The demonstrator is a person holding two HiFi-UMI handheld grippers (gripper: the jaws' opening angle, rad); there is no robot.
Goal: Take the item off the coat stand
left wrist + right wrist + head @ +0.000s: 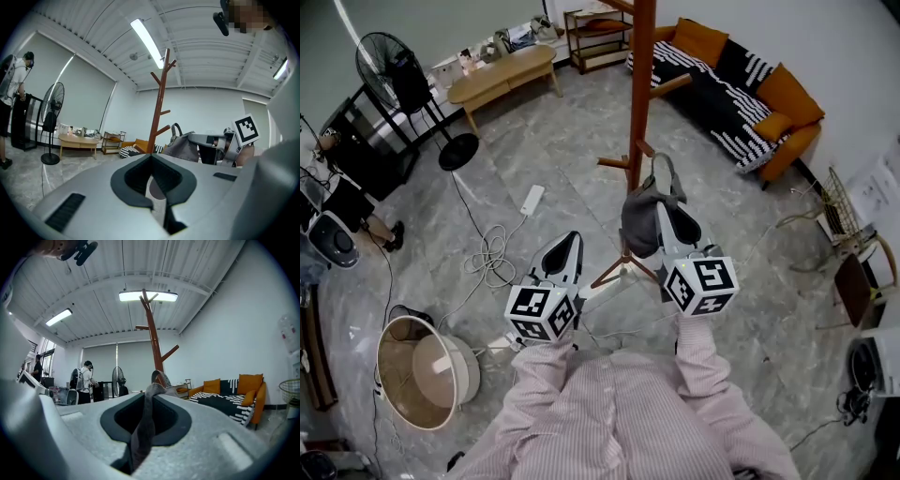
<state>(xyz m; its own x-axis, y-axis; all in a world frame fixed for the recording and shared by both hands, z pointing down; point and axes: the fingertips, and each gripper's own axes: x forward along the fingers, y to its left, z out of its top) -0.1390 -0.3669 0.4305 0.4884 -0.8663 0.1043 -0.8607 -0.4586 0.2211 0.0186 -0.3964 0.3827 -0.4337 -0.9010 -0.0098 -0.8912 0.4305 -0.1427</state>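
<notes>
The bag hangs in front of you, just on your side of the stand, with its strap looping up toward the low peg; whether the loop is clear of the peg can't be told. Your right gripper is clamped on the bag's grey fabric, pointing level at the pole, so the way off is likely straight back toward you. Your left gripper is closed on nothing, off to the bag's left and farther from it.
</notes>
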